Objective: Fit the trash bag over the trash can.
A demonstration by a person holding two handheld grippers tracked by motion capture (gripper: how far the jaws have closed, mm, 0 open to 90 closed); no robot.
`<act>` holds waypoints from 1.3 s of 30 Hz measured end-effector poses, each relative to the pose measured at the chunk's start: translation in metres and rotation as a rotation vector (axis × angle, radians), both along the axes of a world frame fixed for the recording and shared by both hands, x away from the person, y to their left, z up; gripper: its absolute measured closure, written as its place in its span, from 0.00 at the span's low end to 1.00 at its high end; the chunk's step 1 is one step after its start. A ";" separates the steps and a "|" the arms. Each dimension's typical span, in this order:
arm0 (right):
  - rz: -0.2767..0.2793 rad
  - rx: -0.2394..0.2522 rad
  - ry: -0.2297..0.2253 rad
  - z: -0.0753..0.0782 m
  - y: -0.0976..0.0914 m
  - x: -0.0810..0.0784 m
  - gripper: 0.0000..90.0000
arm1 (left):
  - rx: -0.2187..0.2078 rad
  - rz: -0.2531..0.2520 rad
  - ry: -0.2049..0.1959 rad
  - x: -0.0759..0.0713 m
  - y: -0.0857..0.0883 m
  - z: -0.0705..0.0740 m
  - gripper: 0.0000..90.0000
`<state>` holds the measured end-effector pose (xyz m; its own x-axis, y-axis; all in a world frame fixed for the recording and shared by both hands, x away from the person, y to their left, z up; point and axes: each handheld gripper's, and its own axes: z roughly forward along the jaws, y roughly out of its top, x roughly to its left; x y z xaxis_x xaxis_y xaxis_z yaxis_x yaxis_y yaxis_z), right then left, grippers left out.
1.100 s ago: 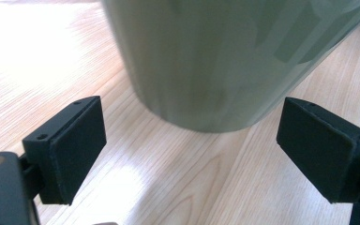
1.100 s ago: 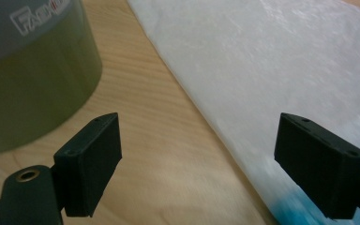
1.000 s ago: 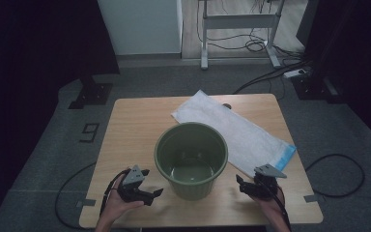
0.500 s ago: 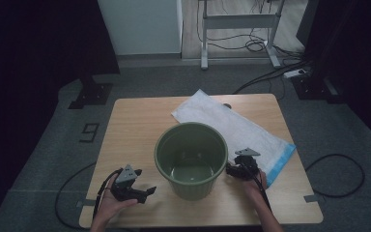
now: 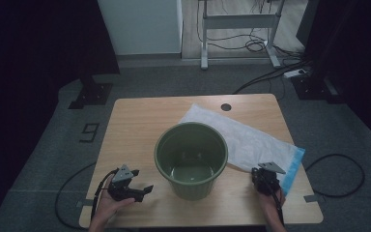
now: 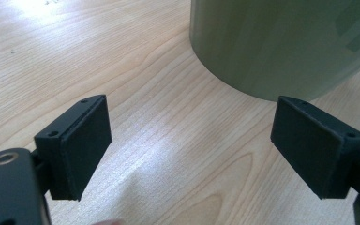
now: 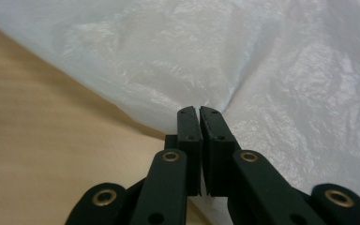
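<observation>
table top: pale, rectangular wooden table (image 5: 140, 125), light grain, smooth with a soft sheen.
bucket: round olive-green plastic bucket (image 5: 191, 159) at the middle of the table, smooth wall, gloss on its inner floor.
bag: thin white translucent plastic bag (image 7: 272, 70) with a blue edge, just right of the bucket, crinkled, faintly shiny.
right gripper (image 7: 199, 110): matt black plastic with brass-coloured rivets, pinching a fold of the bag.
left gripper (image 6: 192, 150): matt black, pads (image 6: 86, 140) flat and finely textured, left of the bucket.
floor: grey carpet (image 5: 53, 159) around the table, rough and dull.
</observation>
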<state>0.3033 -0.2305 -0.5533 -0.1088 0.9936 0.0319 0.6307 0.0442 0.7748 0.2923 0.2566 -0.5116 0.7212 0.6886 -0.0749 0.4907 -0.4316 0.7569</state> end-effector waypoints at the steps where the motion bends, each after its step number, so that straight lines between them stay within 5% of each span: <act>1: -0.004 -0.004 0.006 0.001 -0.005 -0.006 0.96 | 0.004 0.001 -0.002 0.000 -0.001 0.000 0.13; 9: -0.038 0.029 0.031 0.002 -0.043 -0.044 0.94 | 0.002 0.012 -0.007 -0.002 -0.001 0.001 0.13; 13: -0.014 0.085 0.020 0.005 -0.050 -0.050 0.75 | 0.005 0.022 -0.005 -0.002 0.000 0.001 0.14; 14: 0.012 0.095 -0.013 0.009 -0.047 -0.050 0.62 | 0.005 0.026 -0.004 -0.002 0.000 0.002 0.14; 16: 0.034 0.100 -0.023 0.012 -0.044 -0.049 0.58 | 0.004 0.026 -0.005 -0.003 0.001 0.002 0.15; 19: 0.154 0.092 -0.067 0.021 -0.018 -0.041 0.44 | 0.000 0.030 -0.006 -0.003 0.003 0.002 0.15; 24: 0.247 0.058 -0.050 0.019 0.012 -0.016 0.33 | 0.003 0.040 0.002 -0.002 0.005 0.001 0.15; 30: 0.281 0.030 -0.021 0.010 0.037 0.015 0.29 | 0.002 0.045 0.003 -0.002 0.007 0.001 0.15; 35: 0.296 0.027 0.000 0.004 0.049 0.024 0.27 | -0.002 0.048 0.003 -0.003 0.010 0.001 0.15; 39: 0.290 -0.025 0.014 0.001 0.061 0.030 0.28 | -0.004 0.048 0.004 -0.003 0.010 0.001 0.15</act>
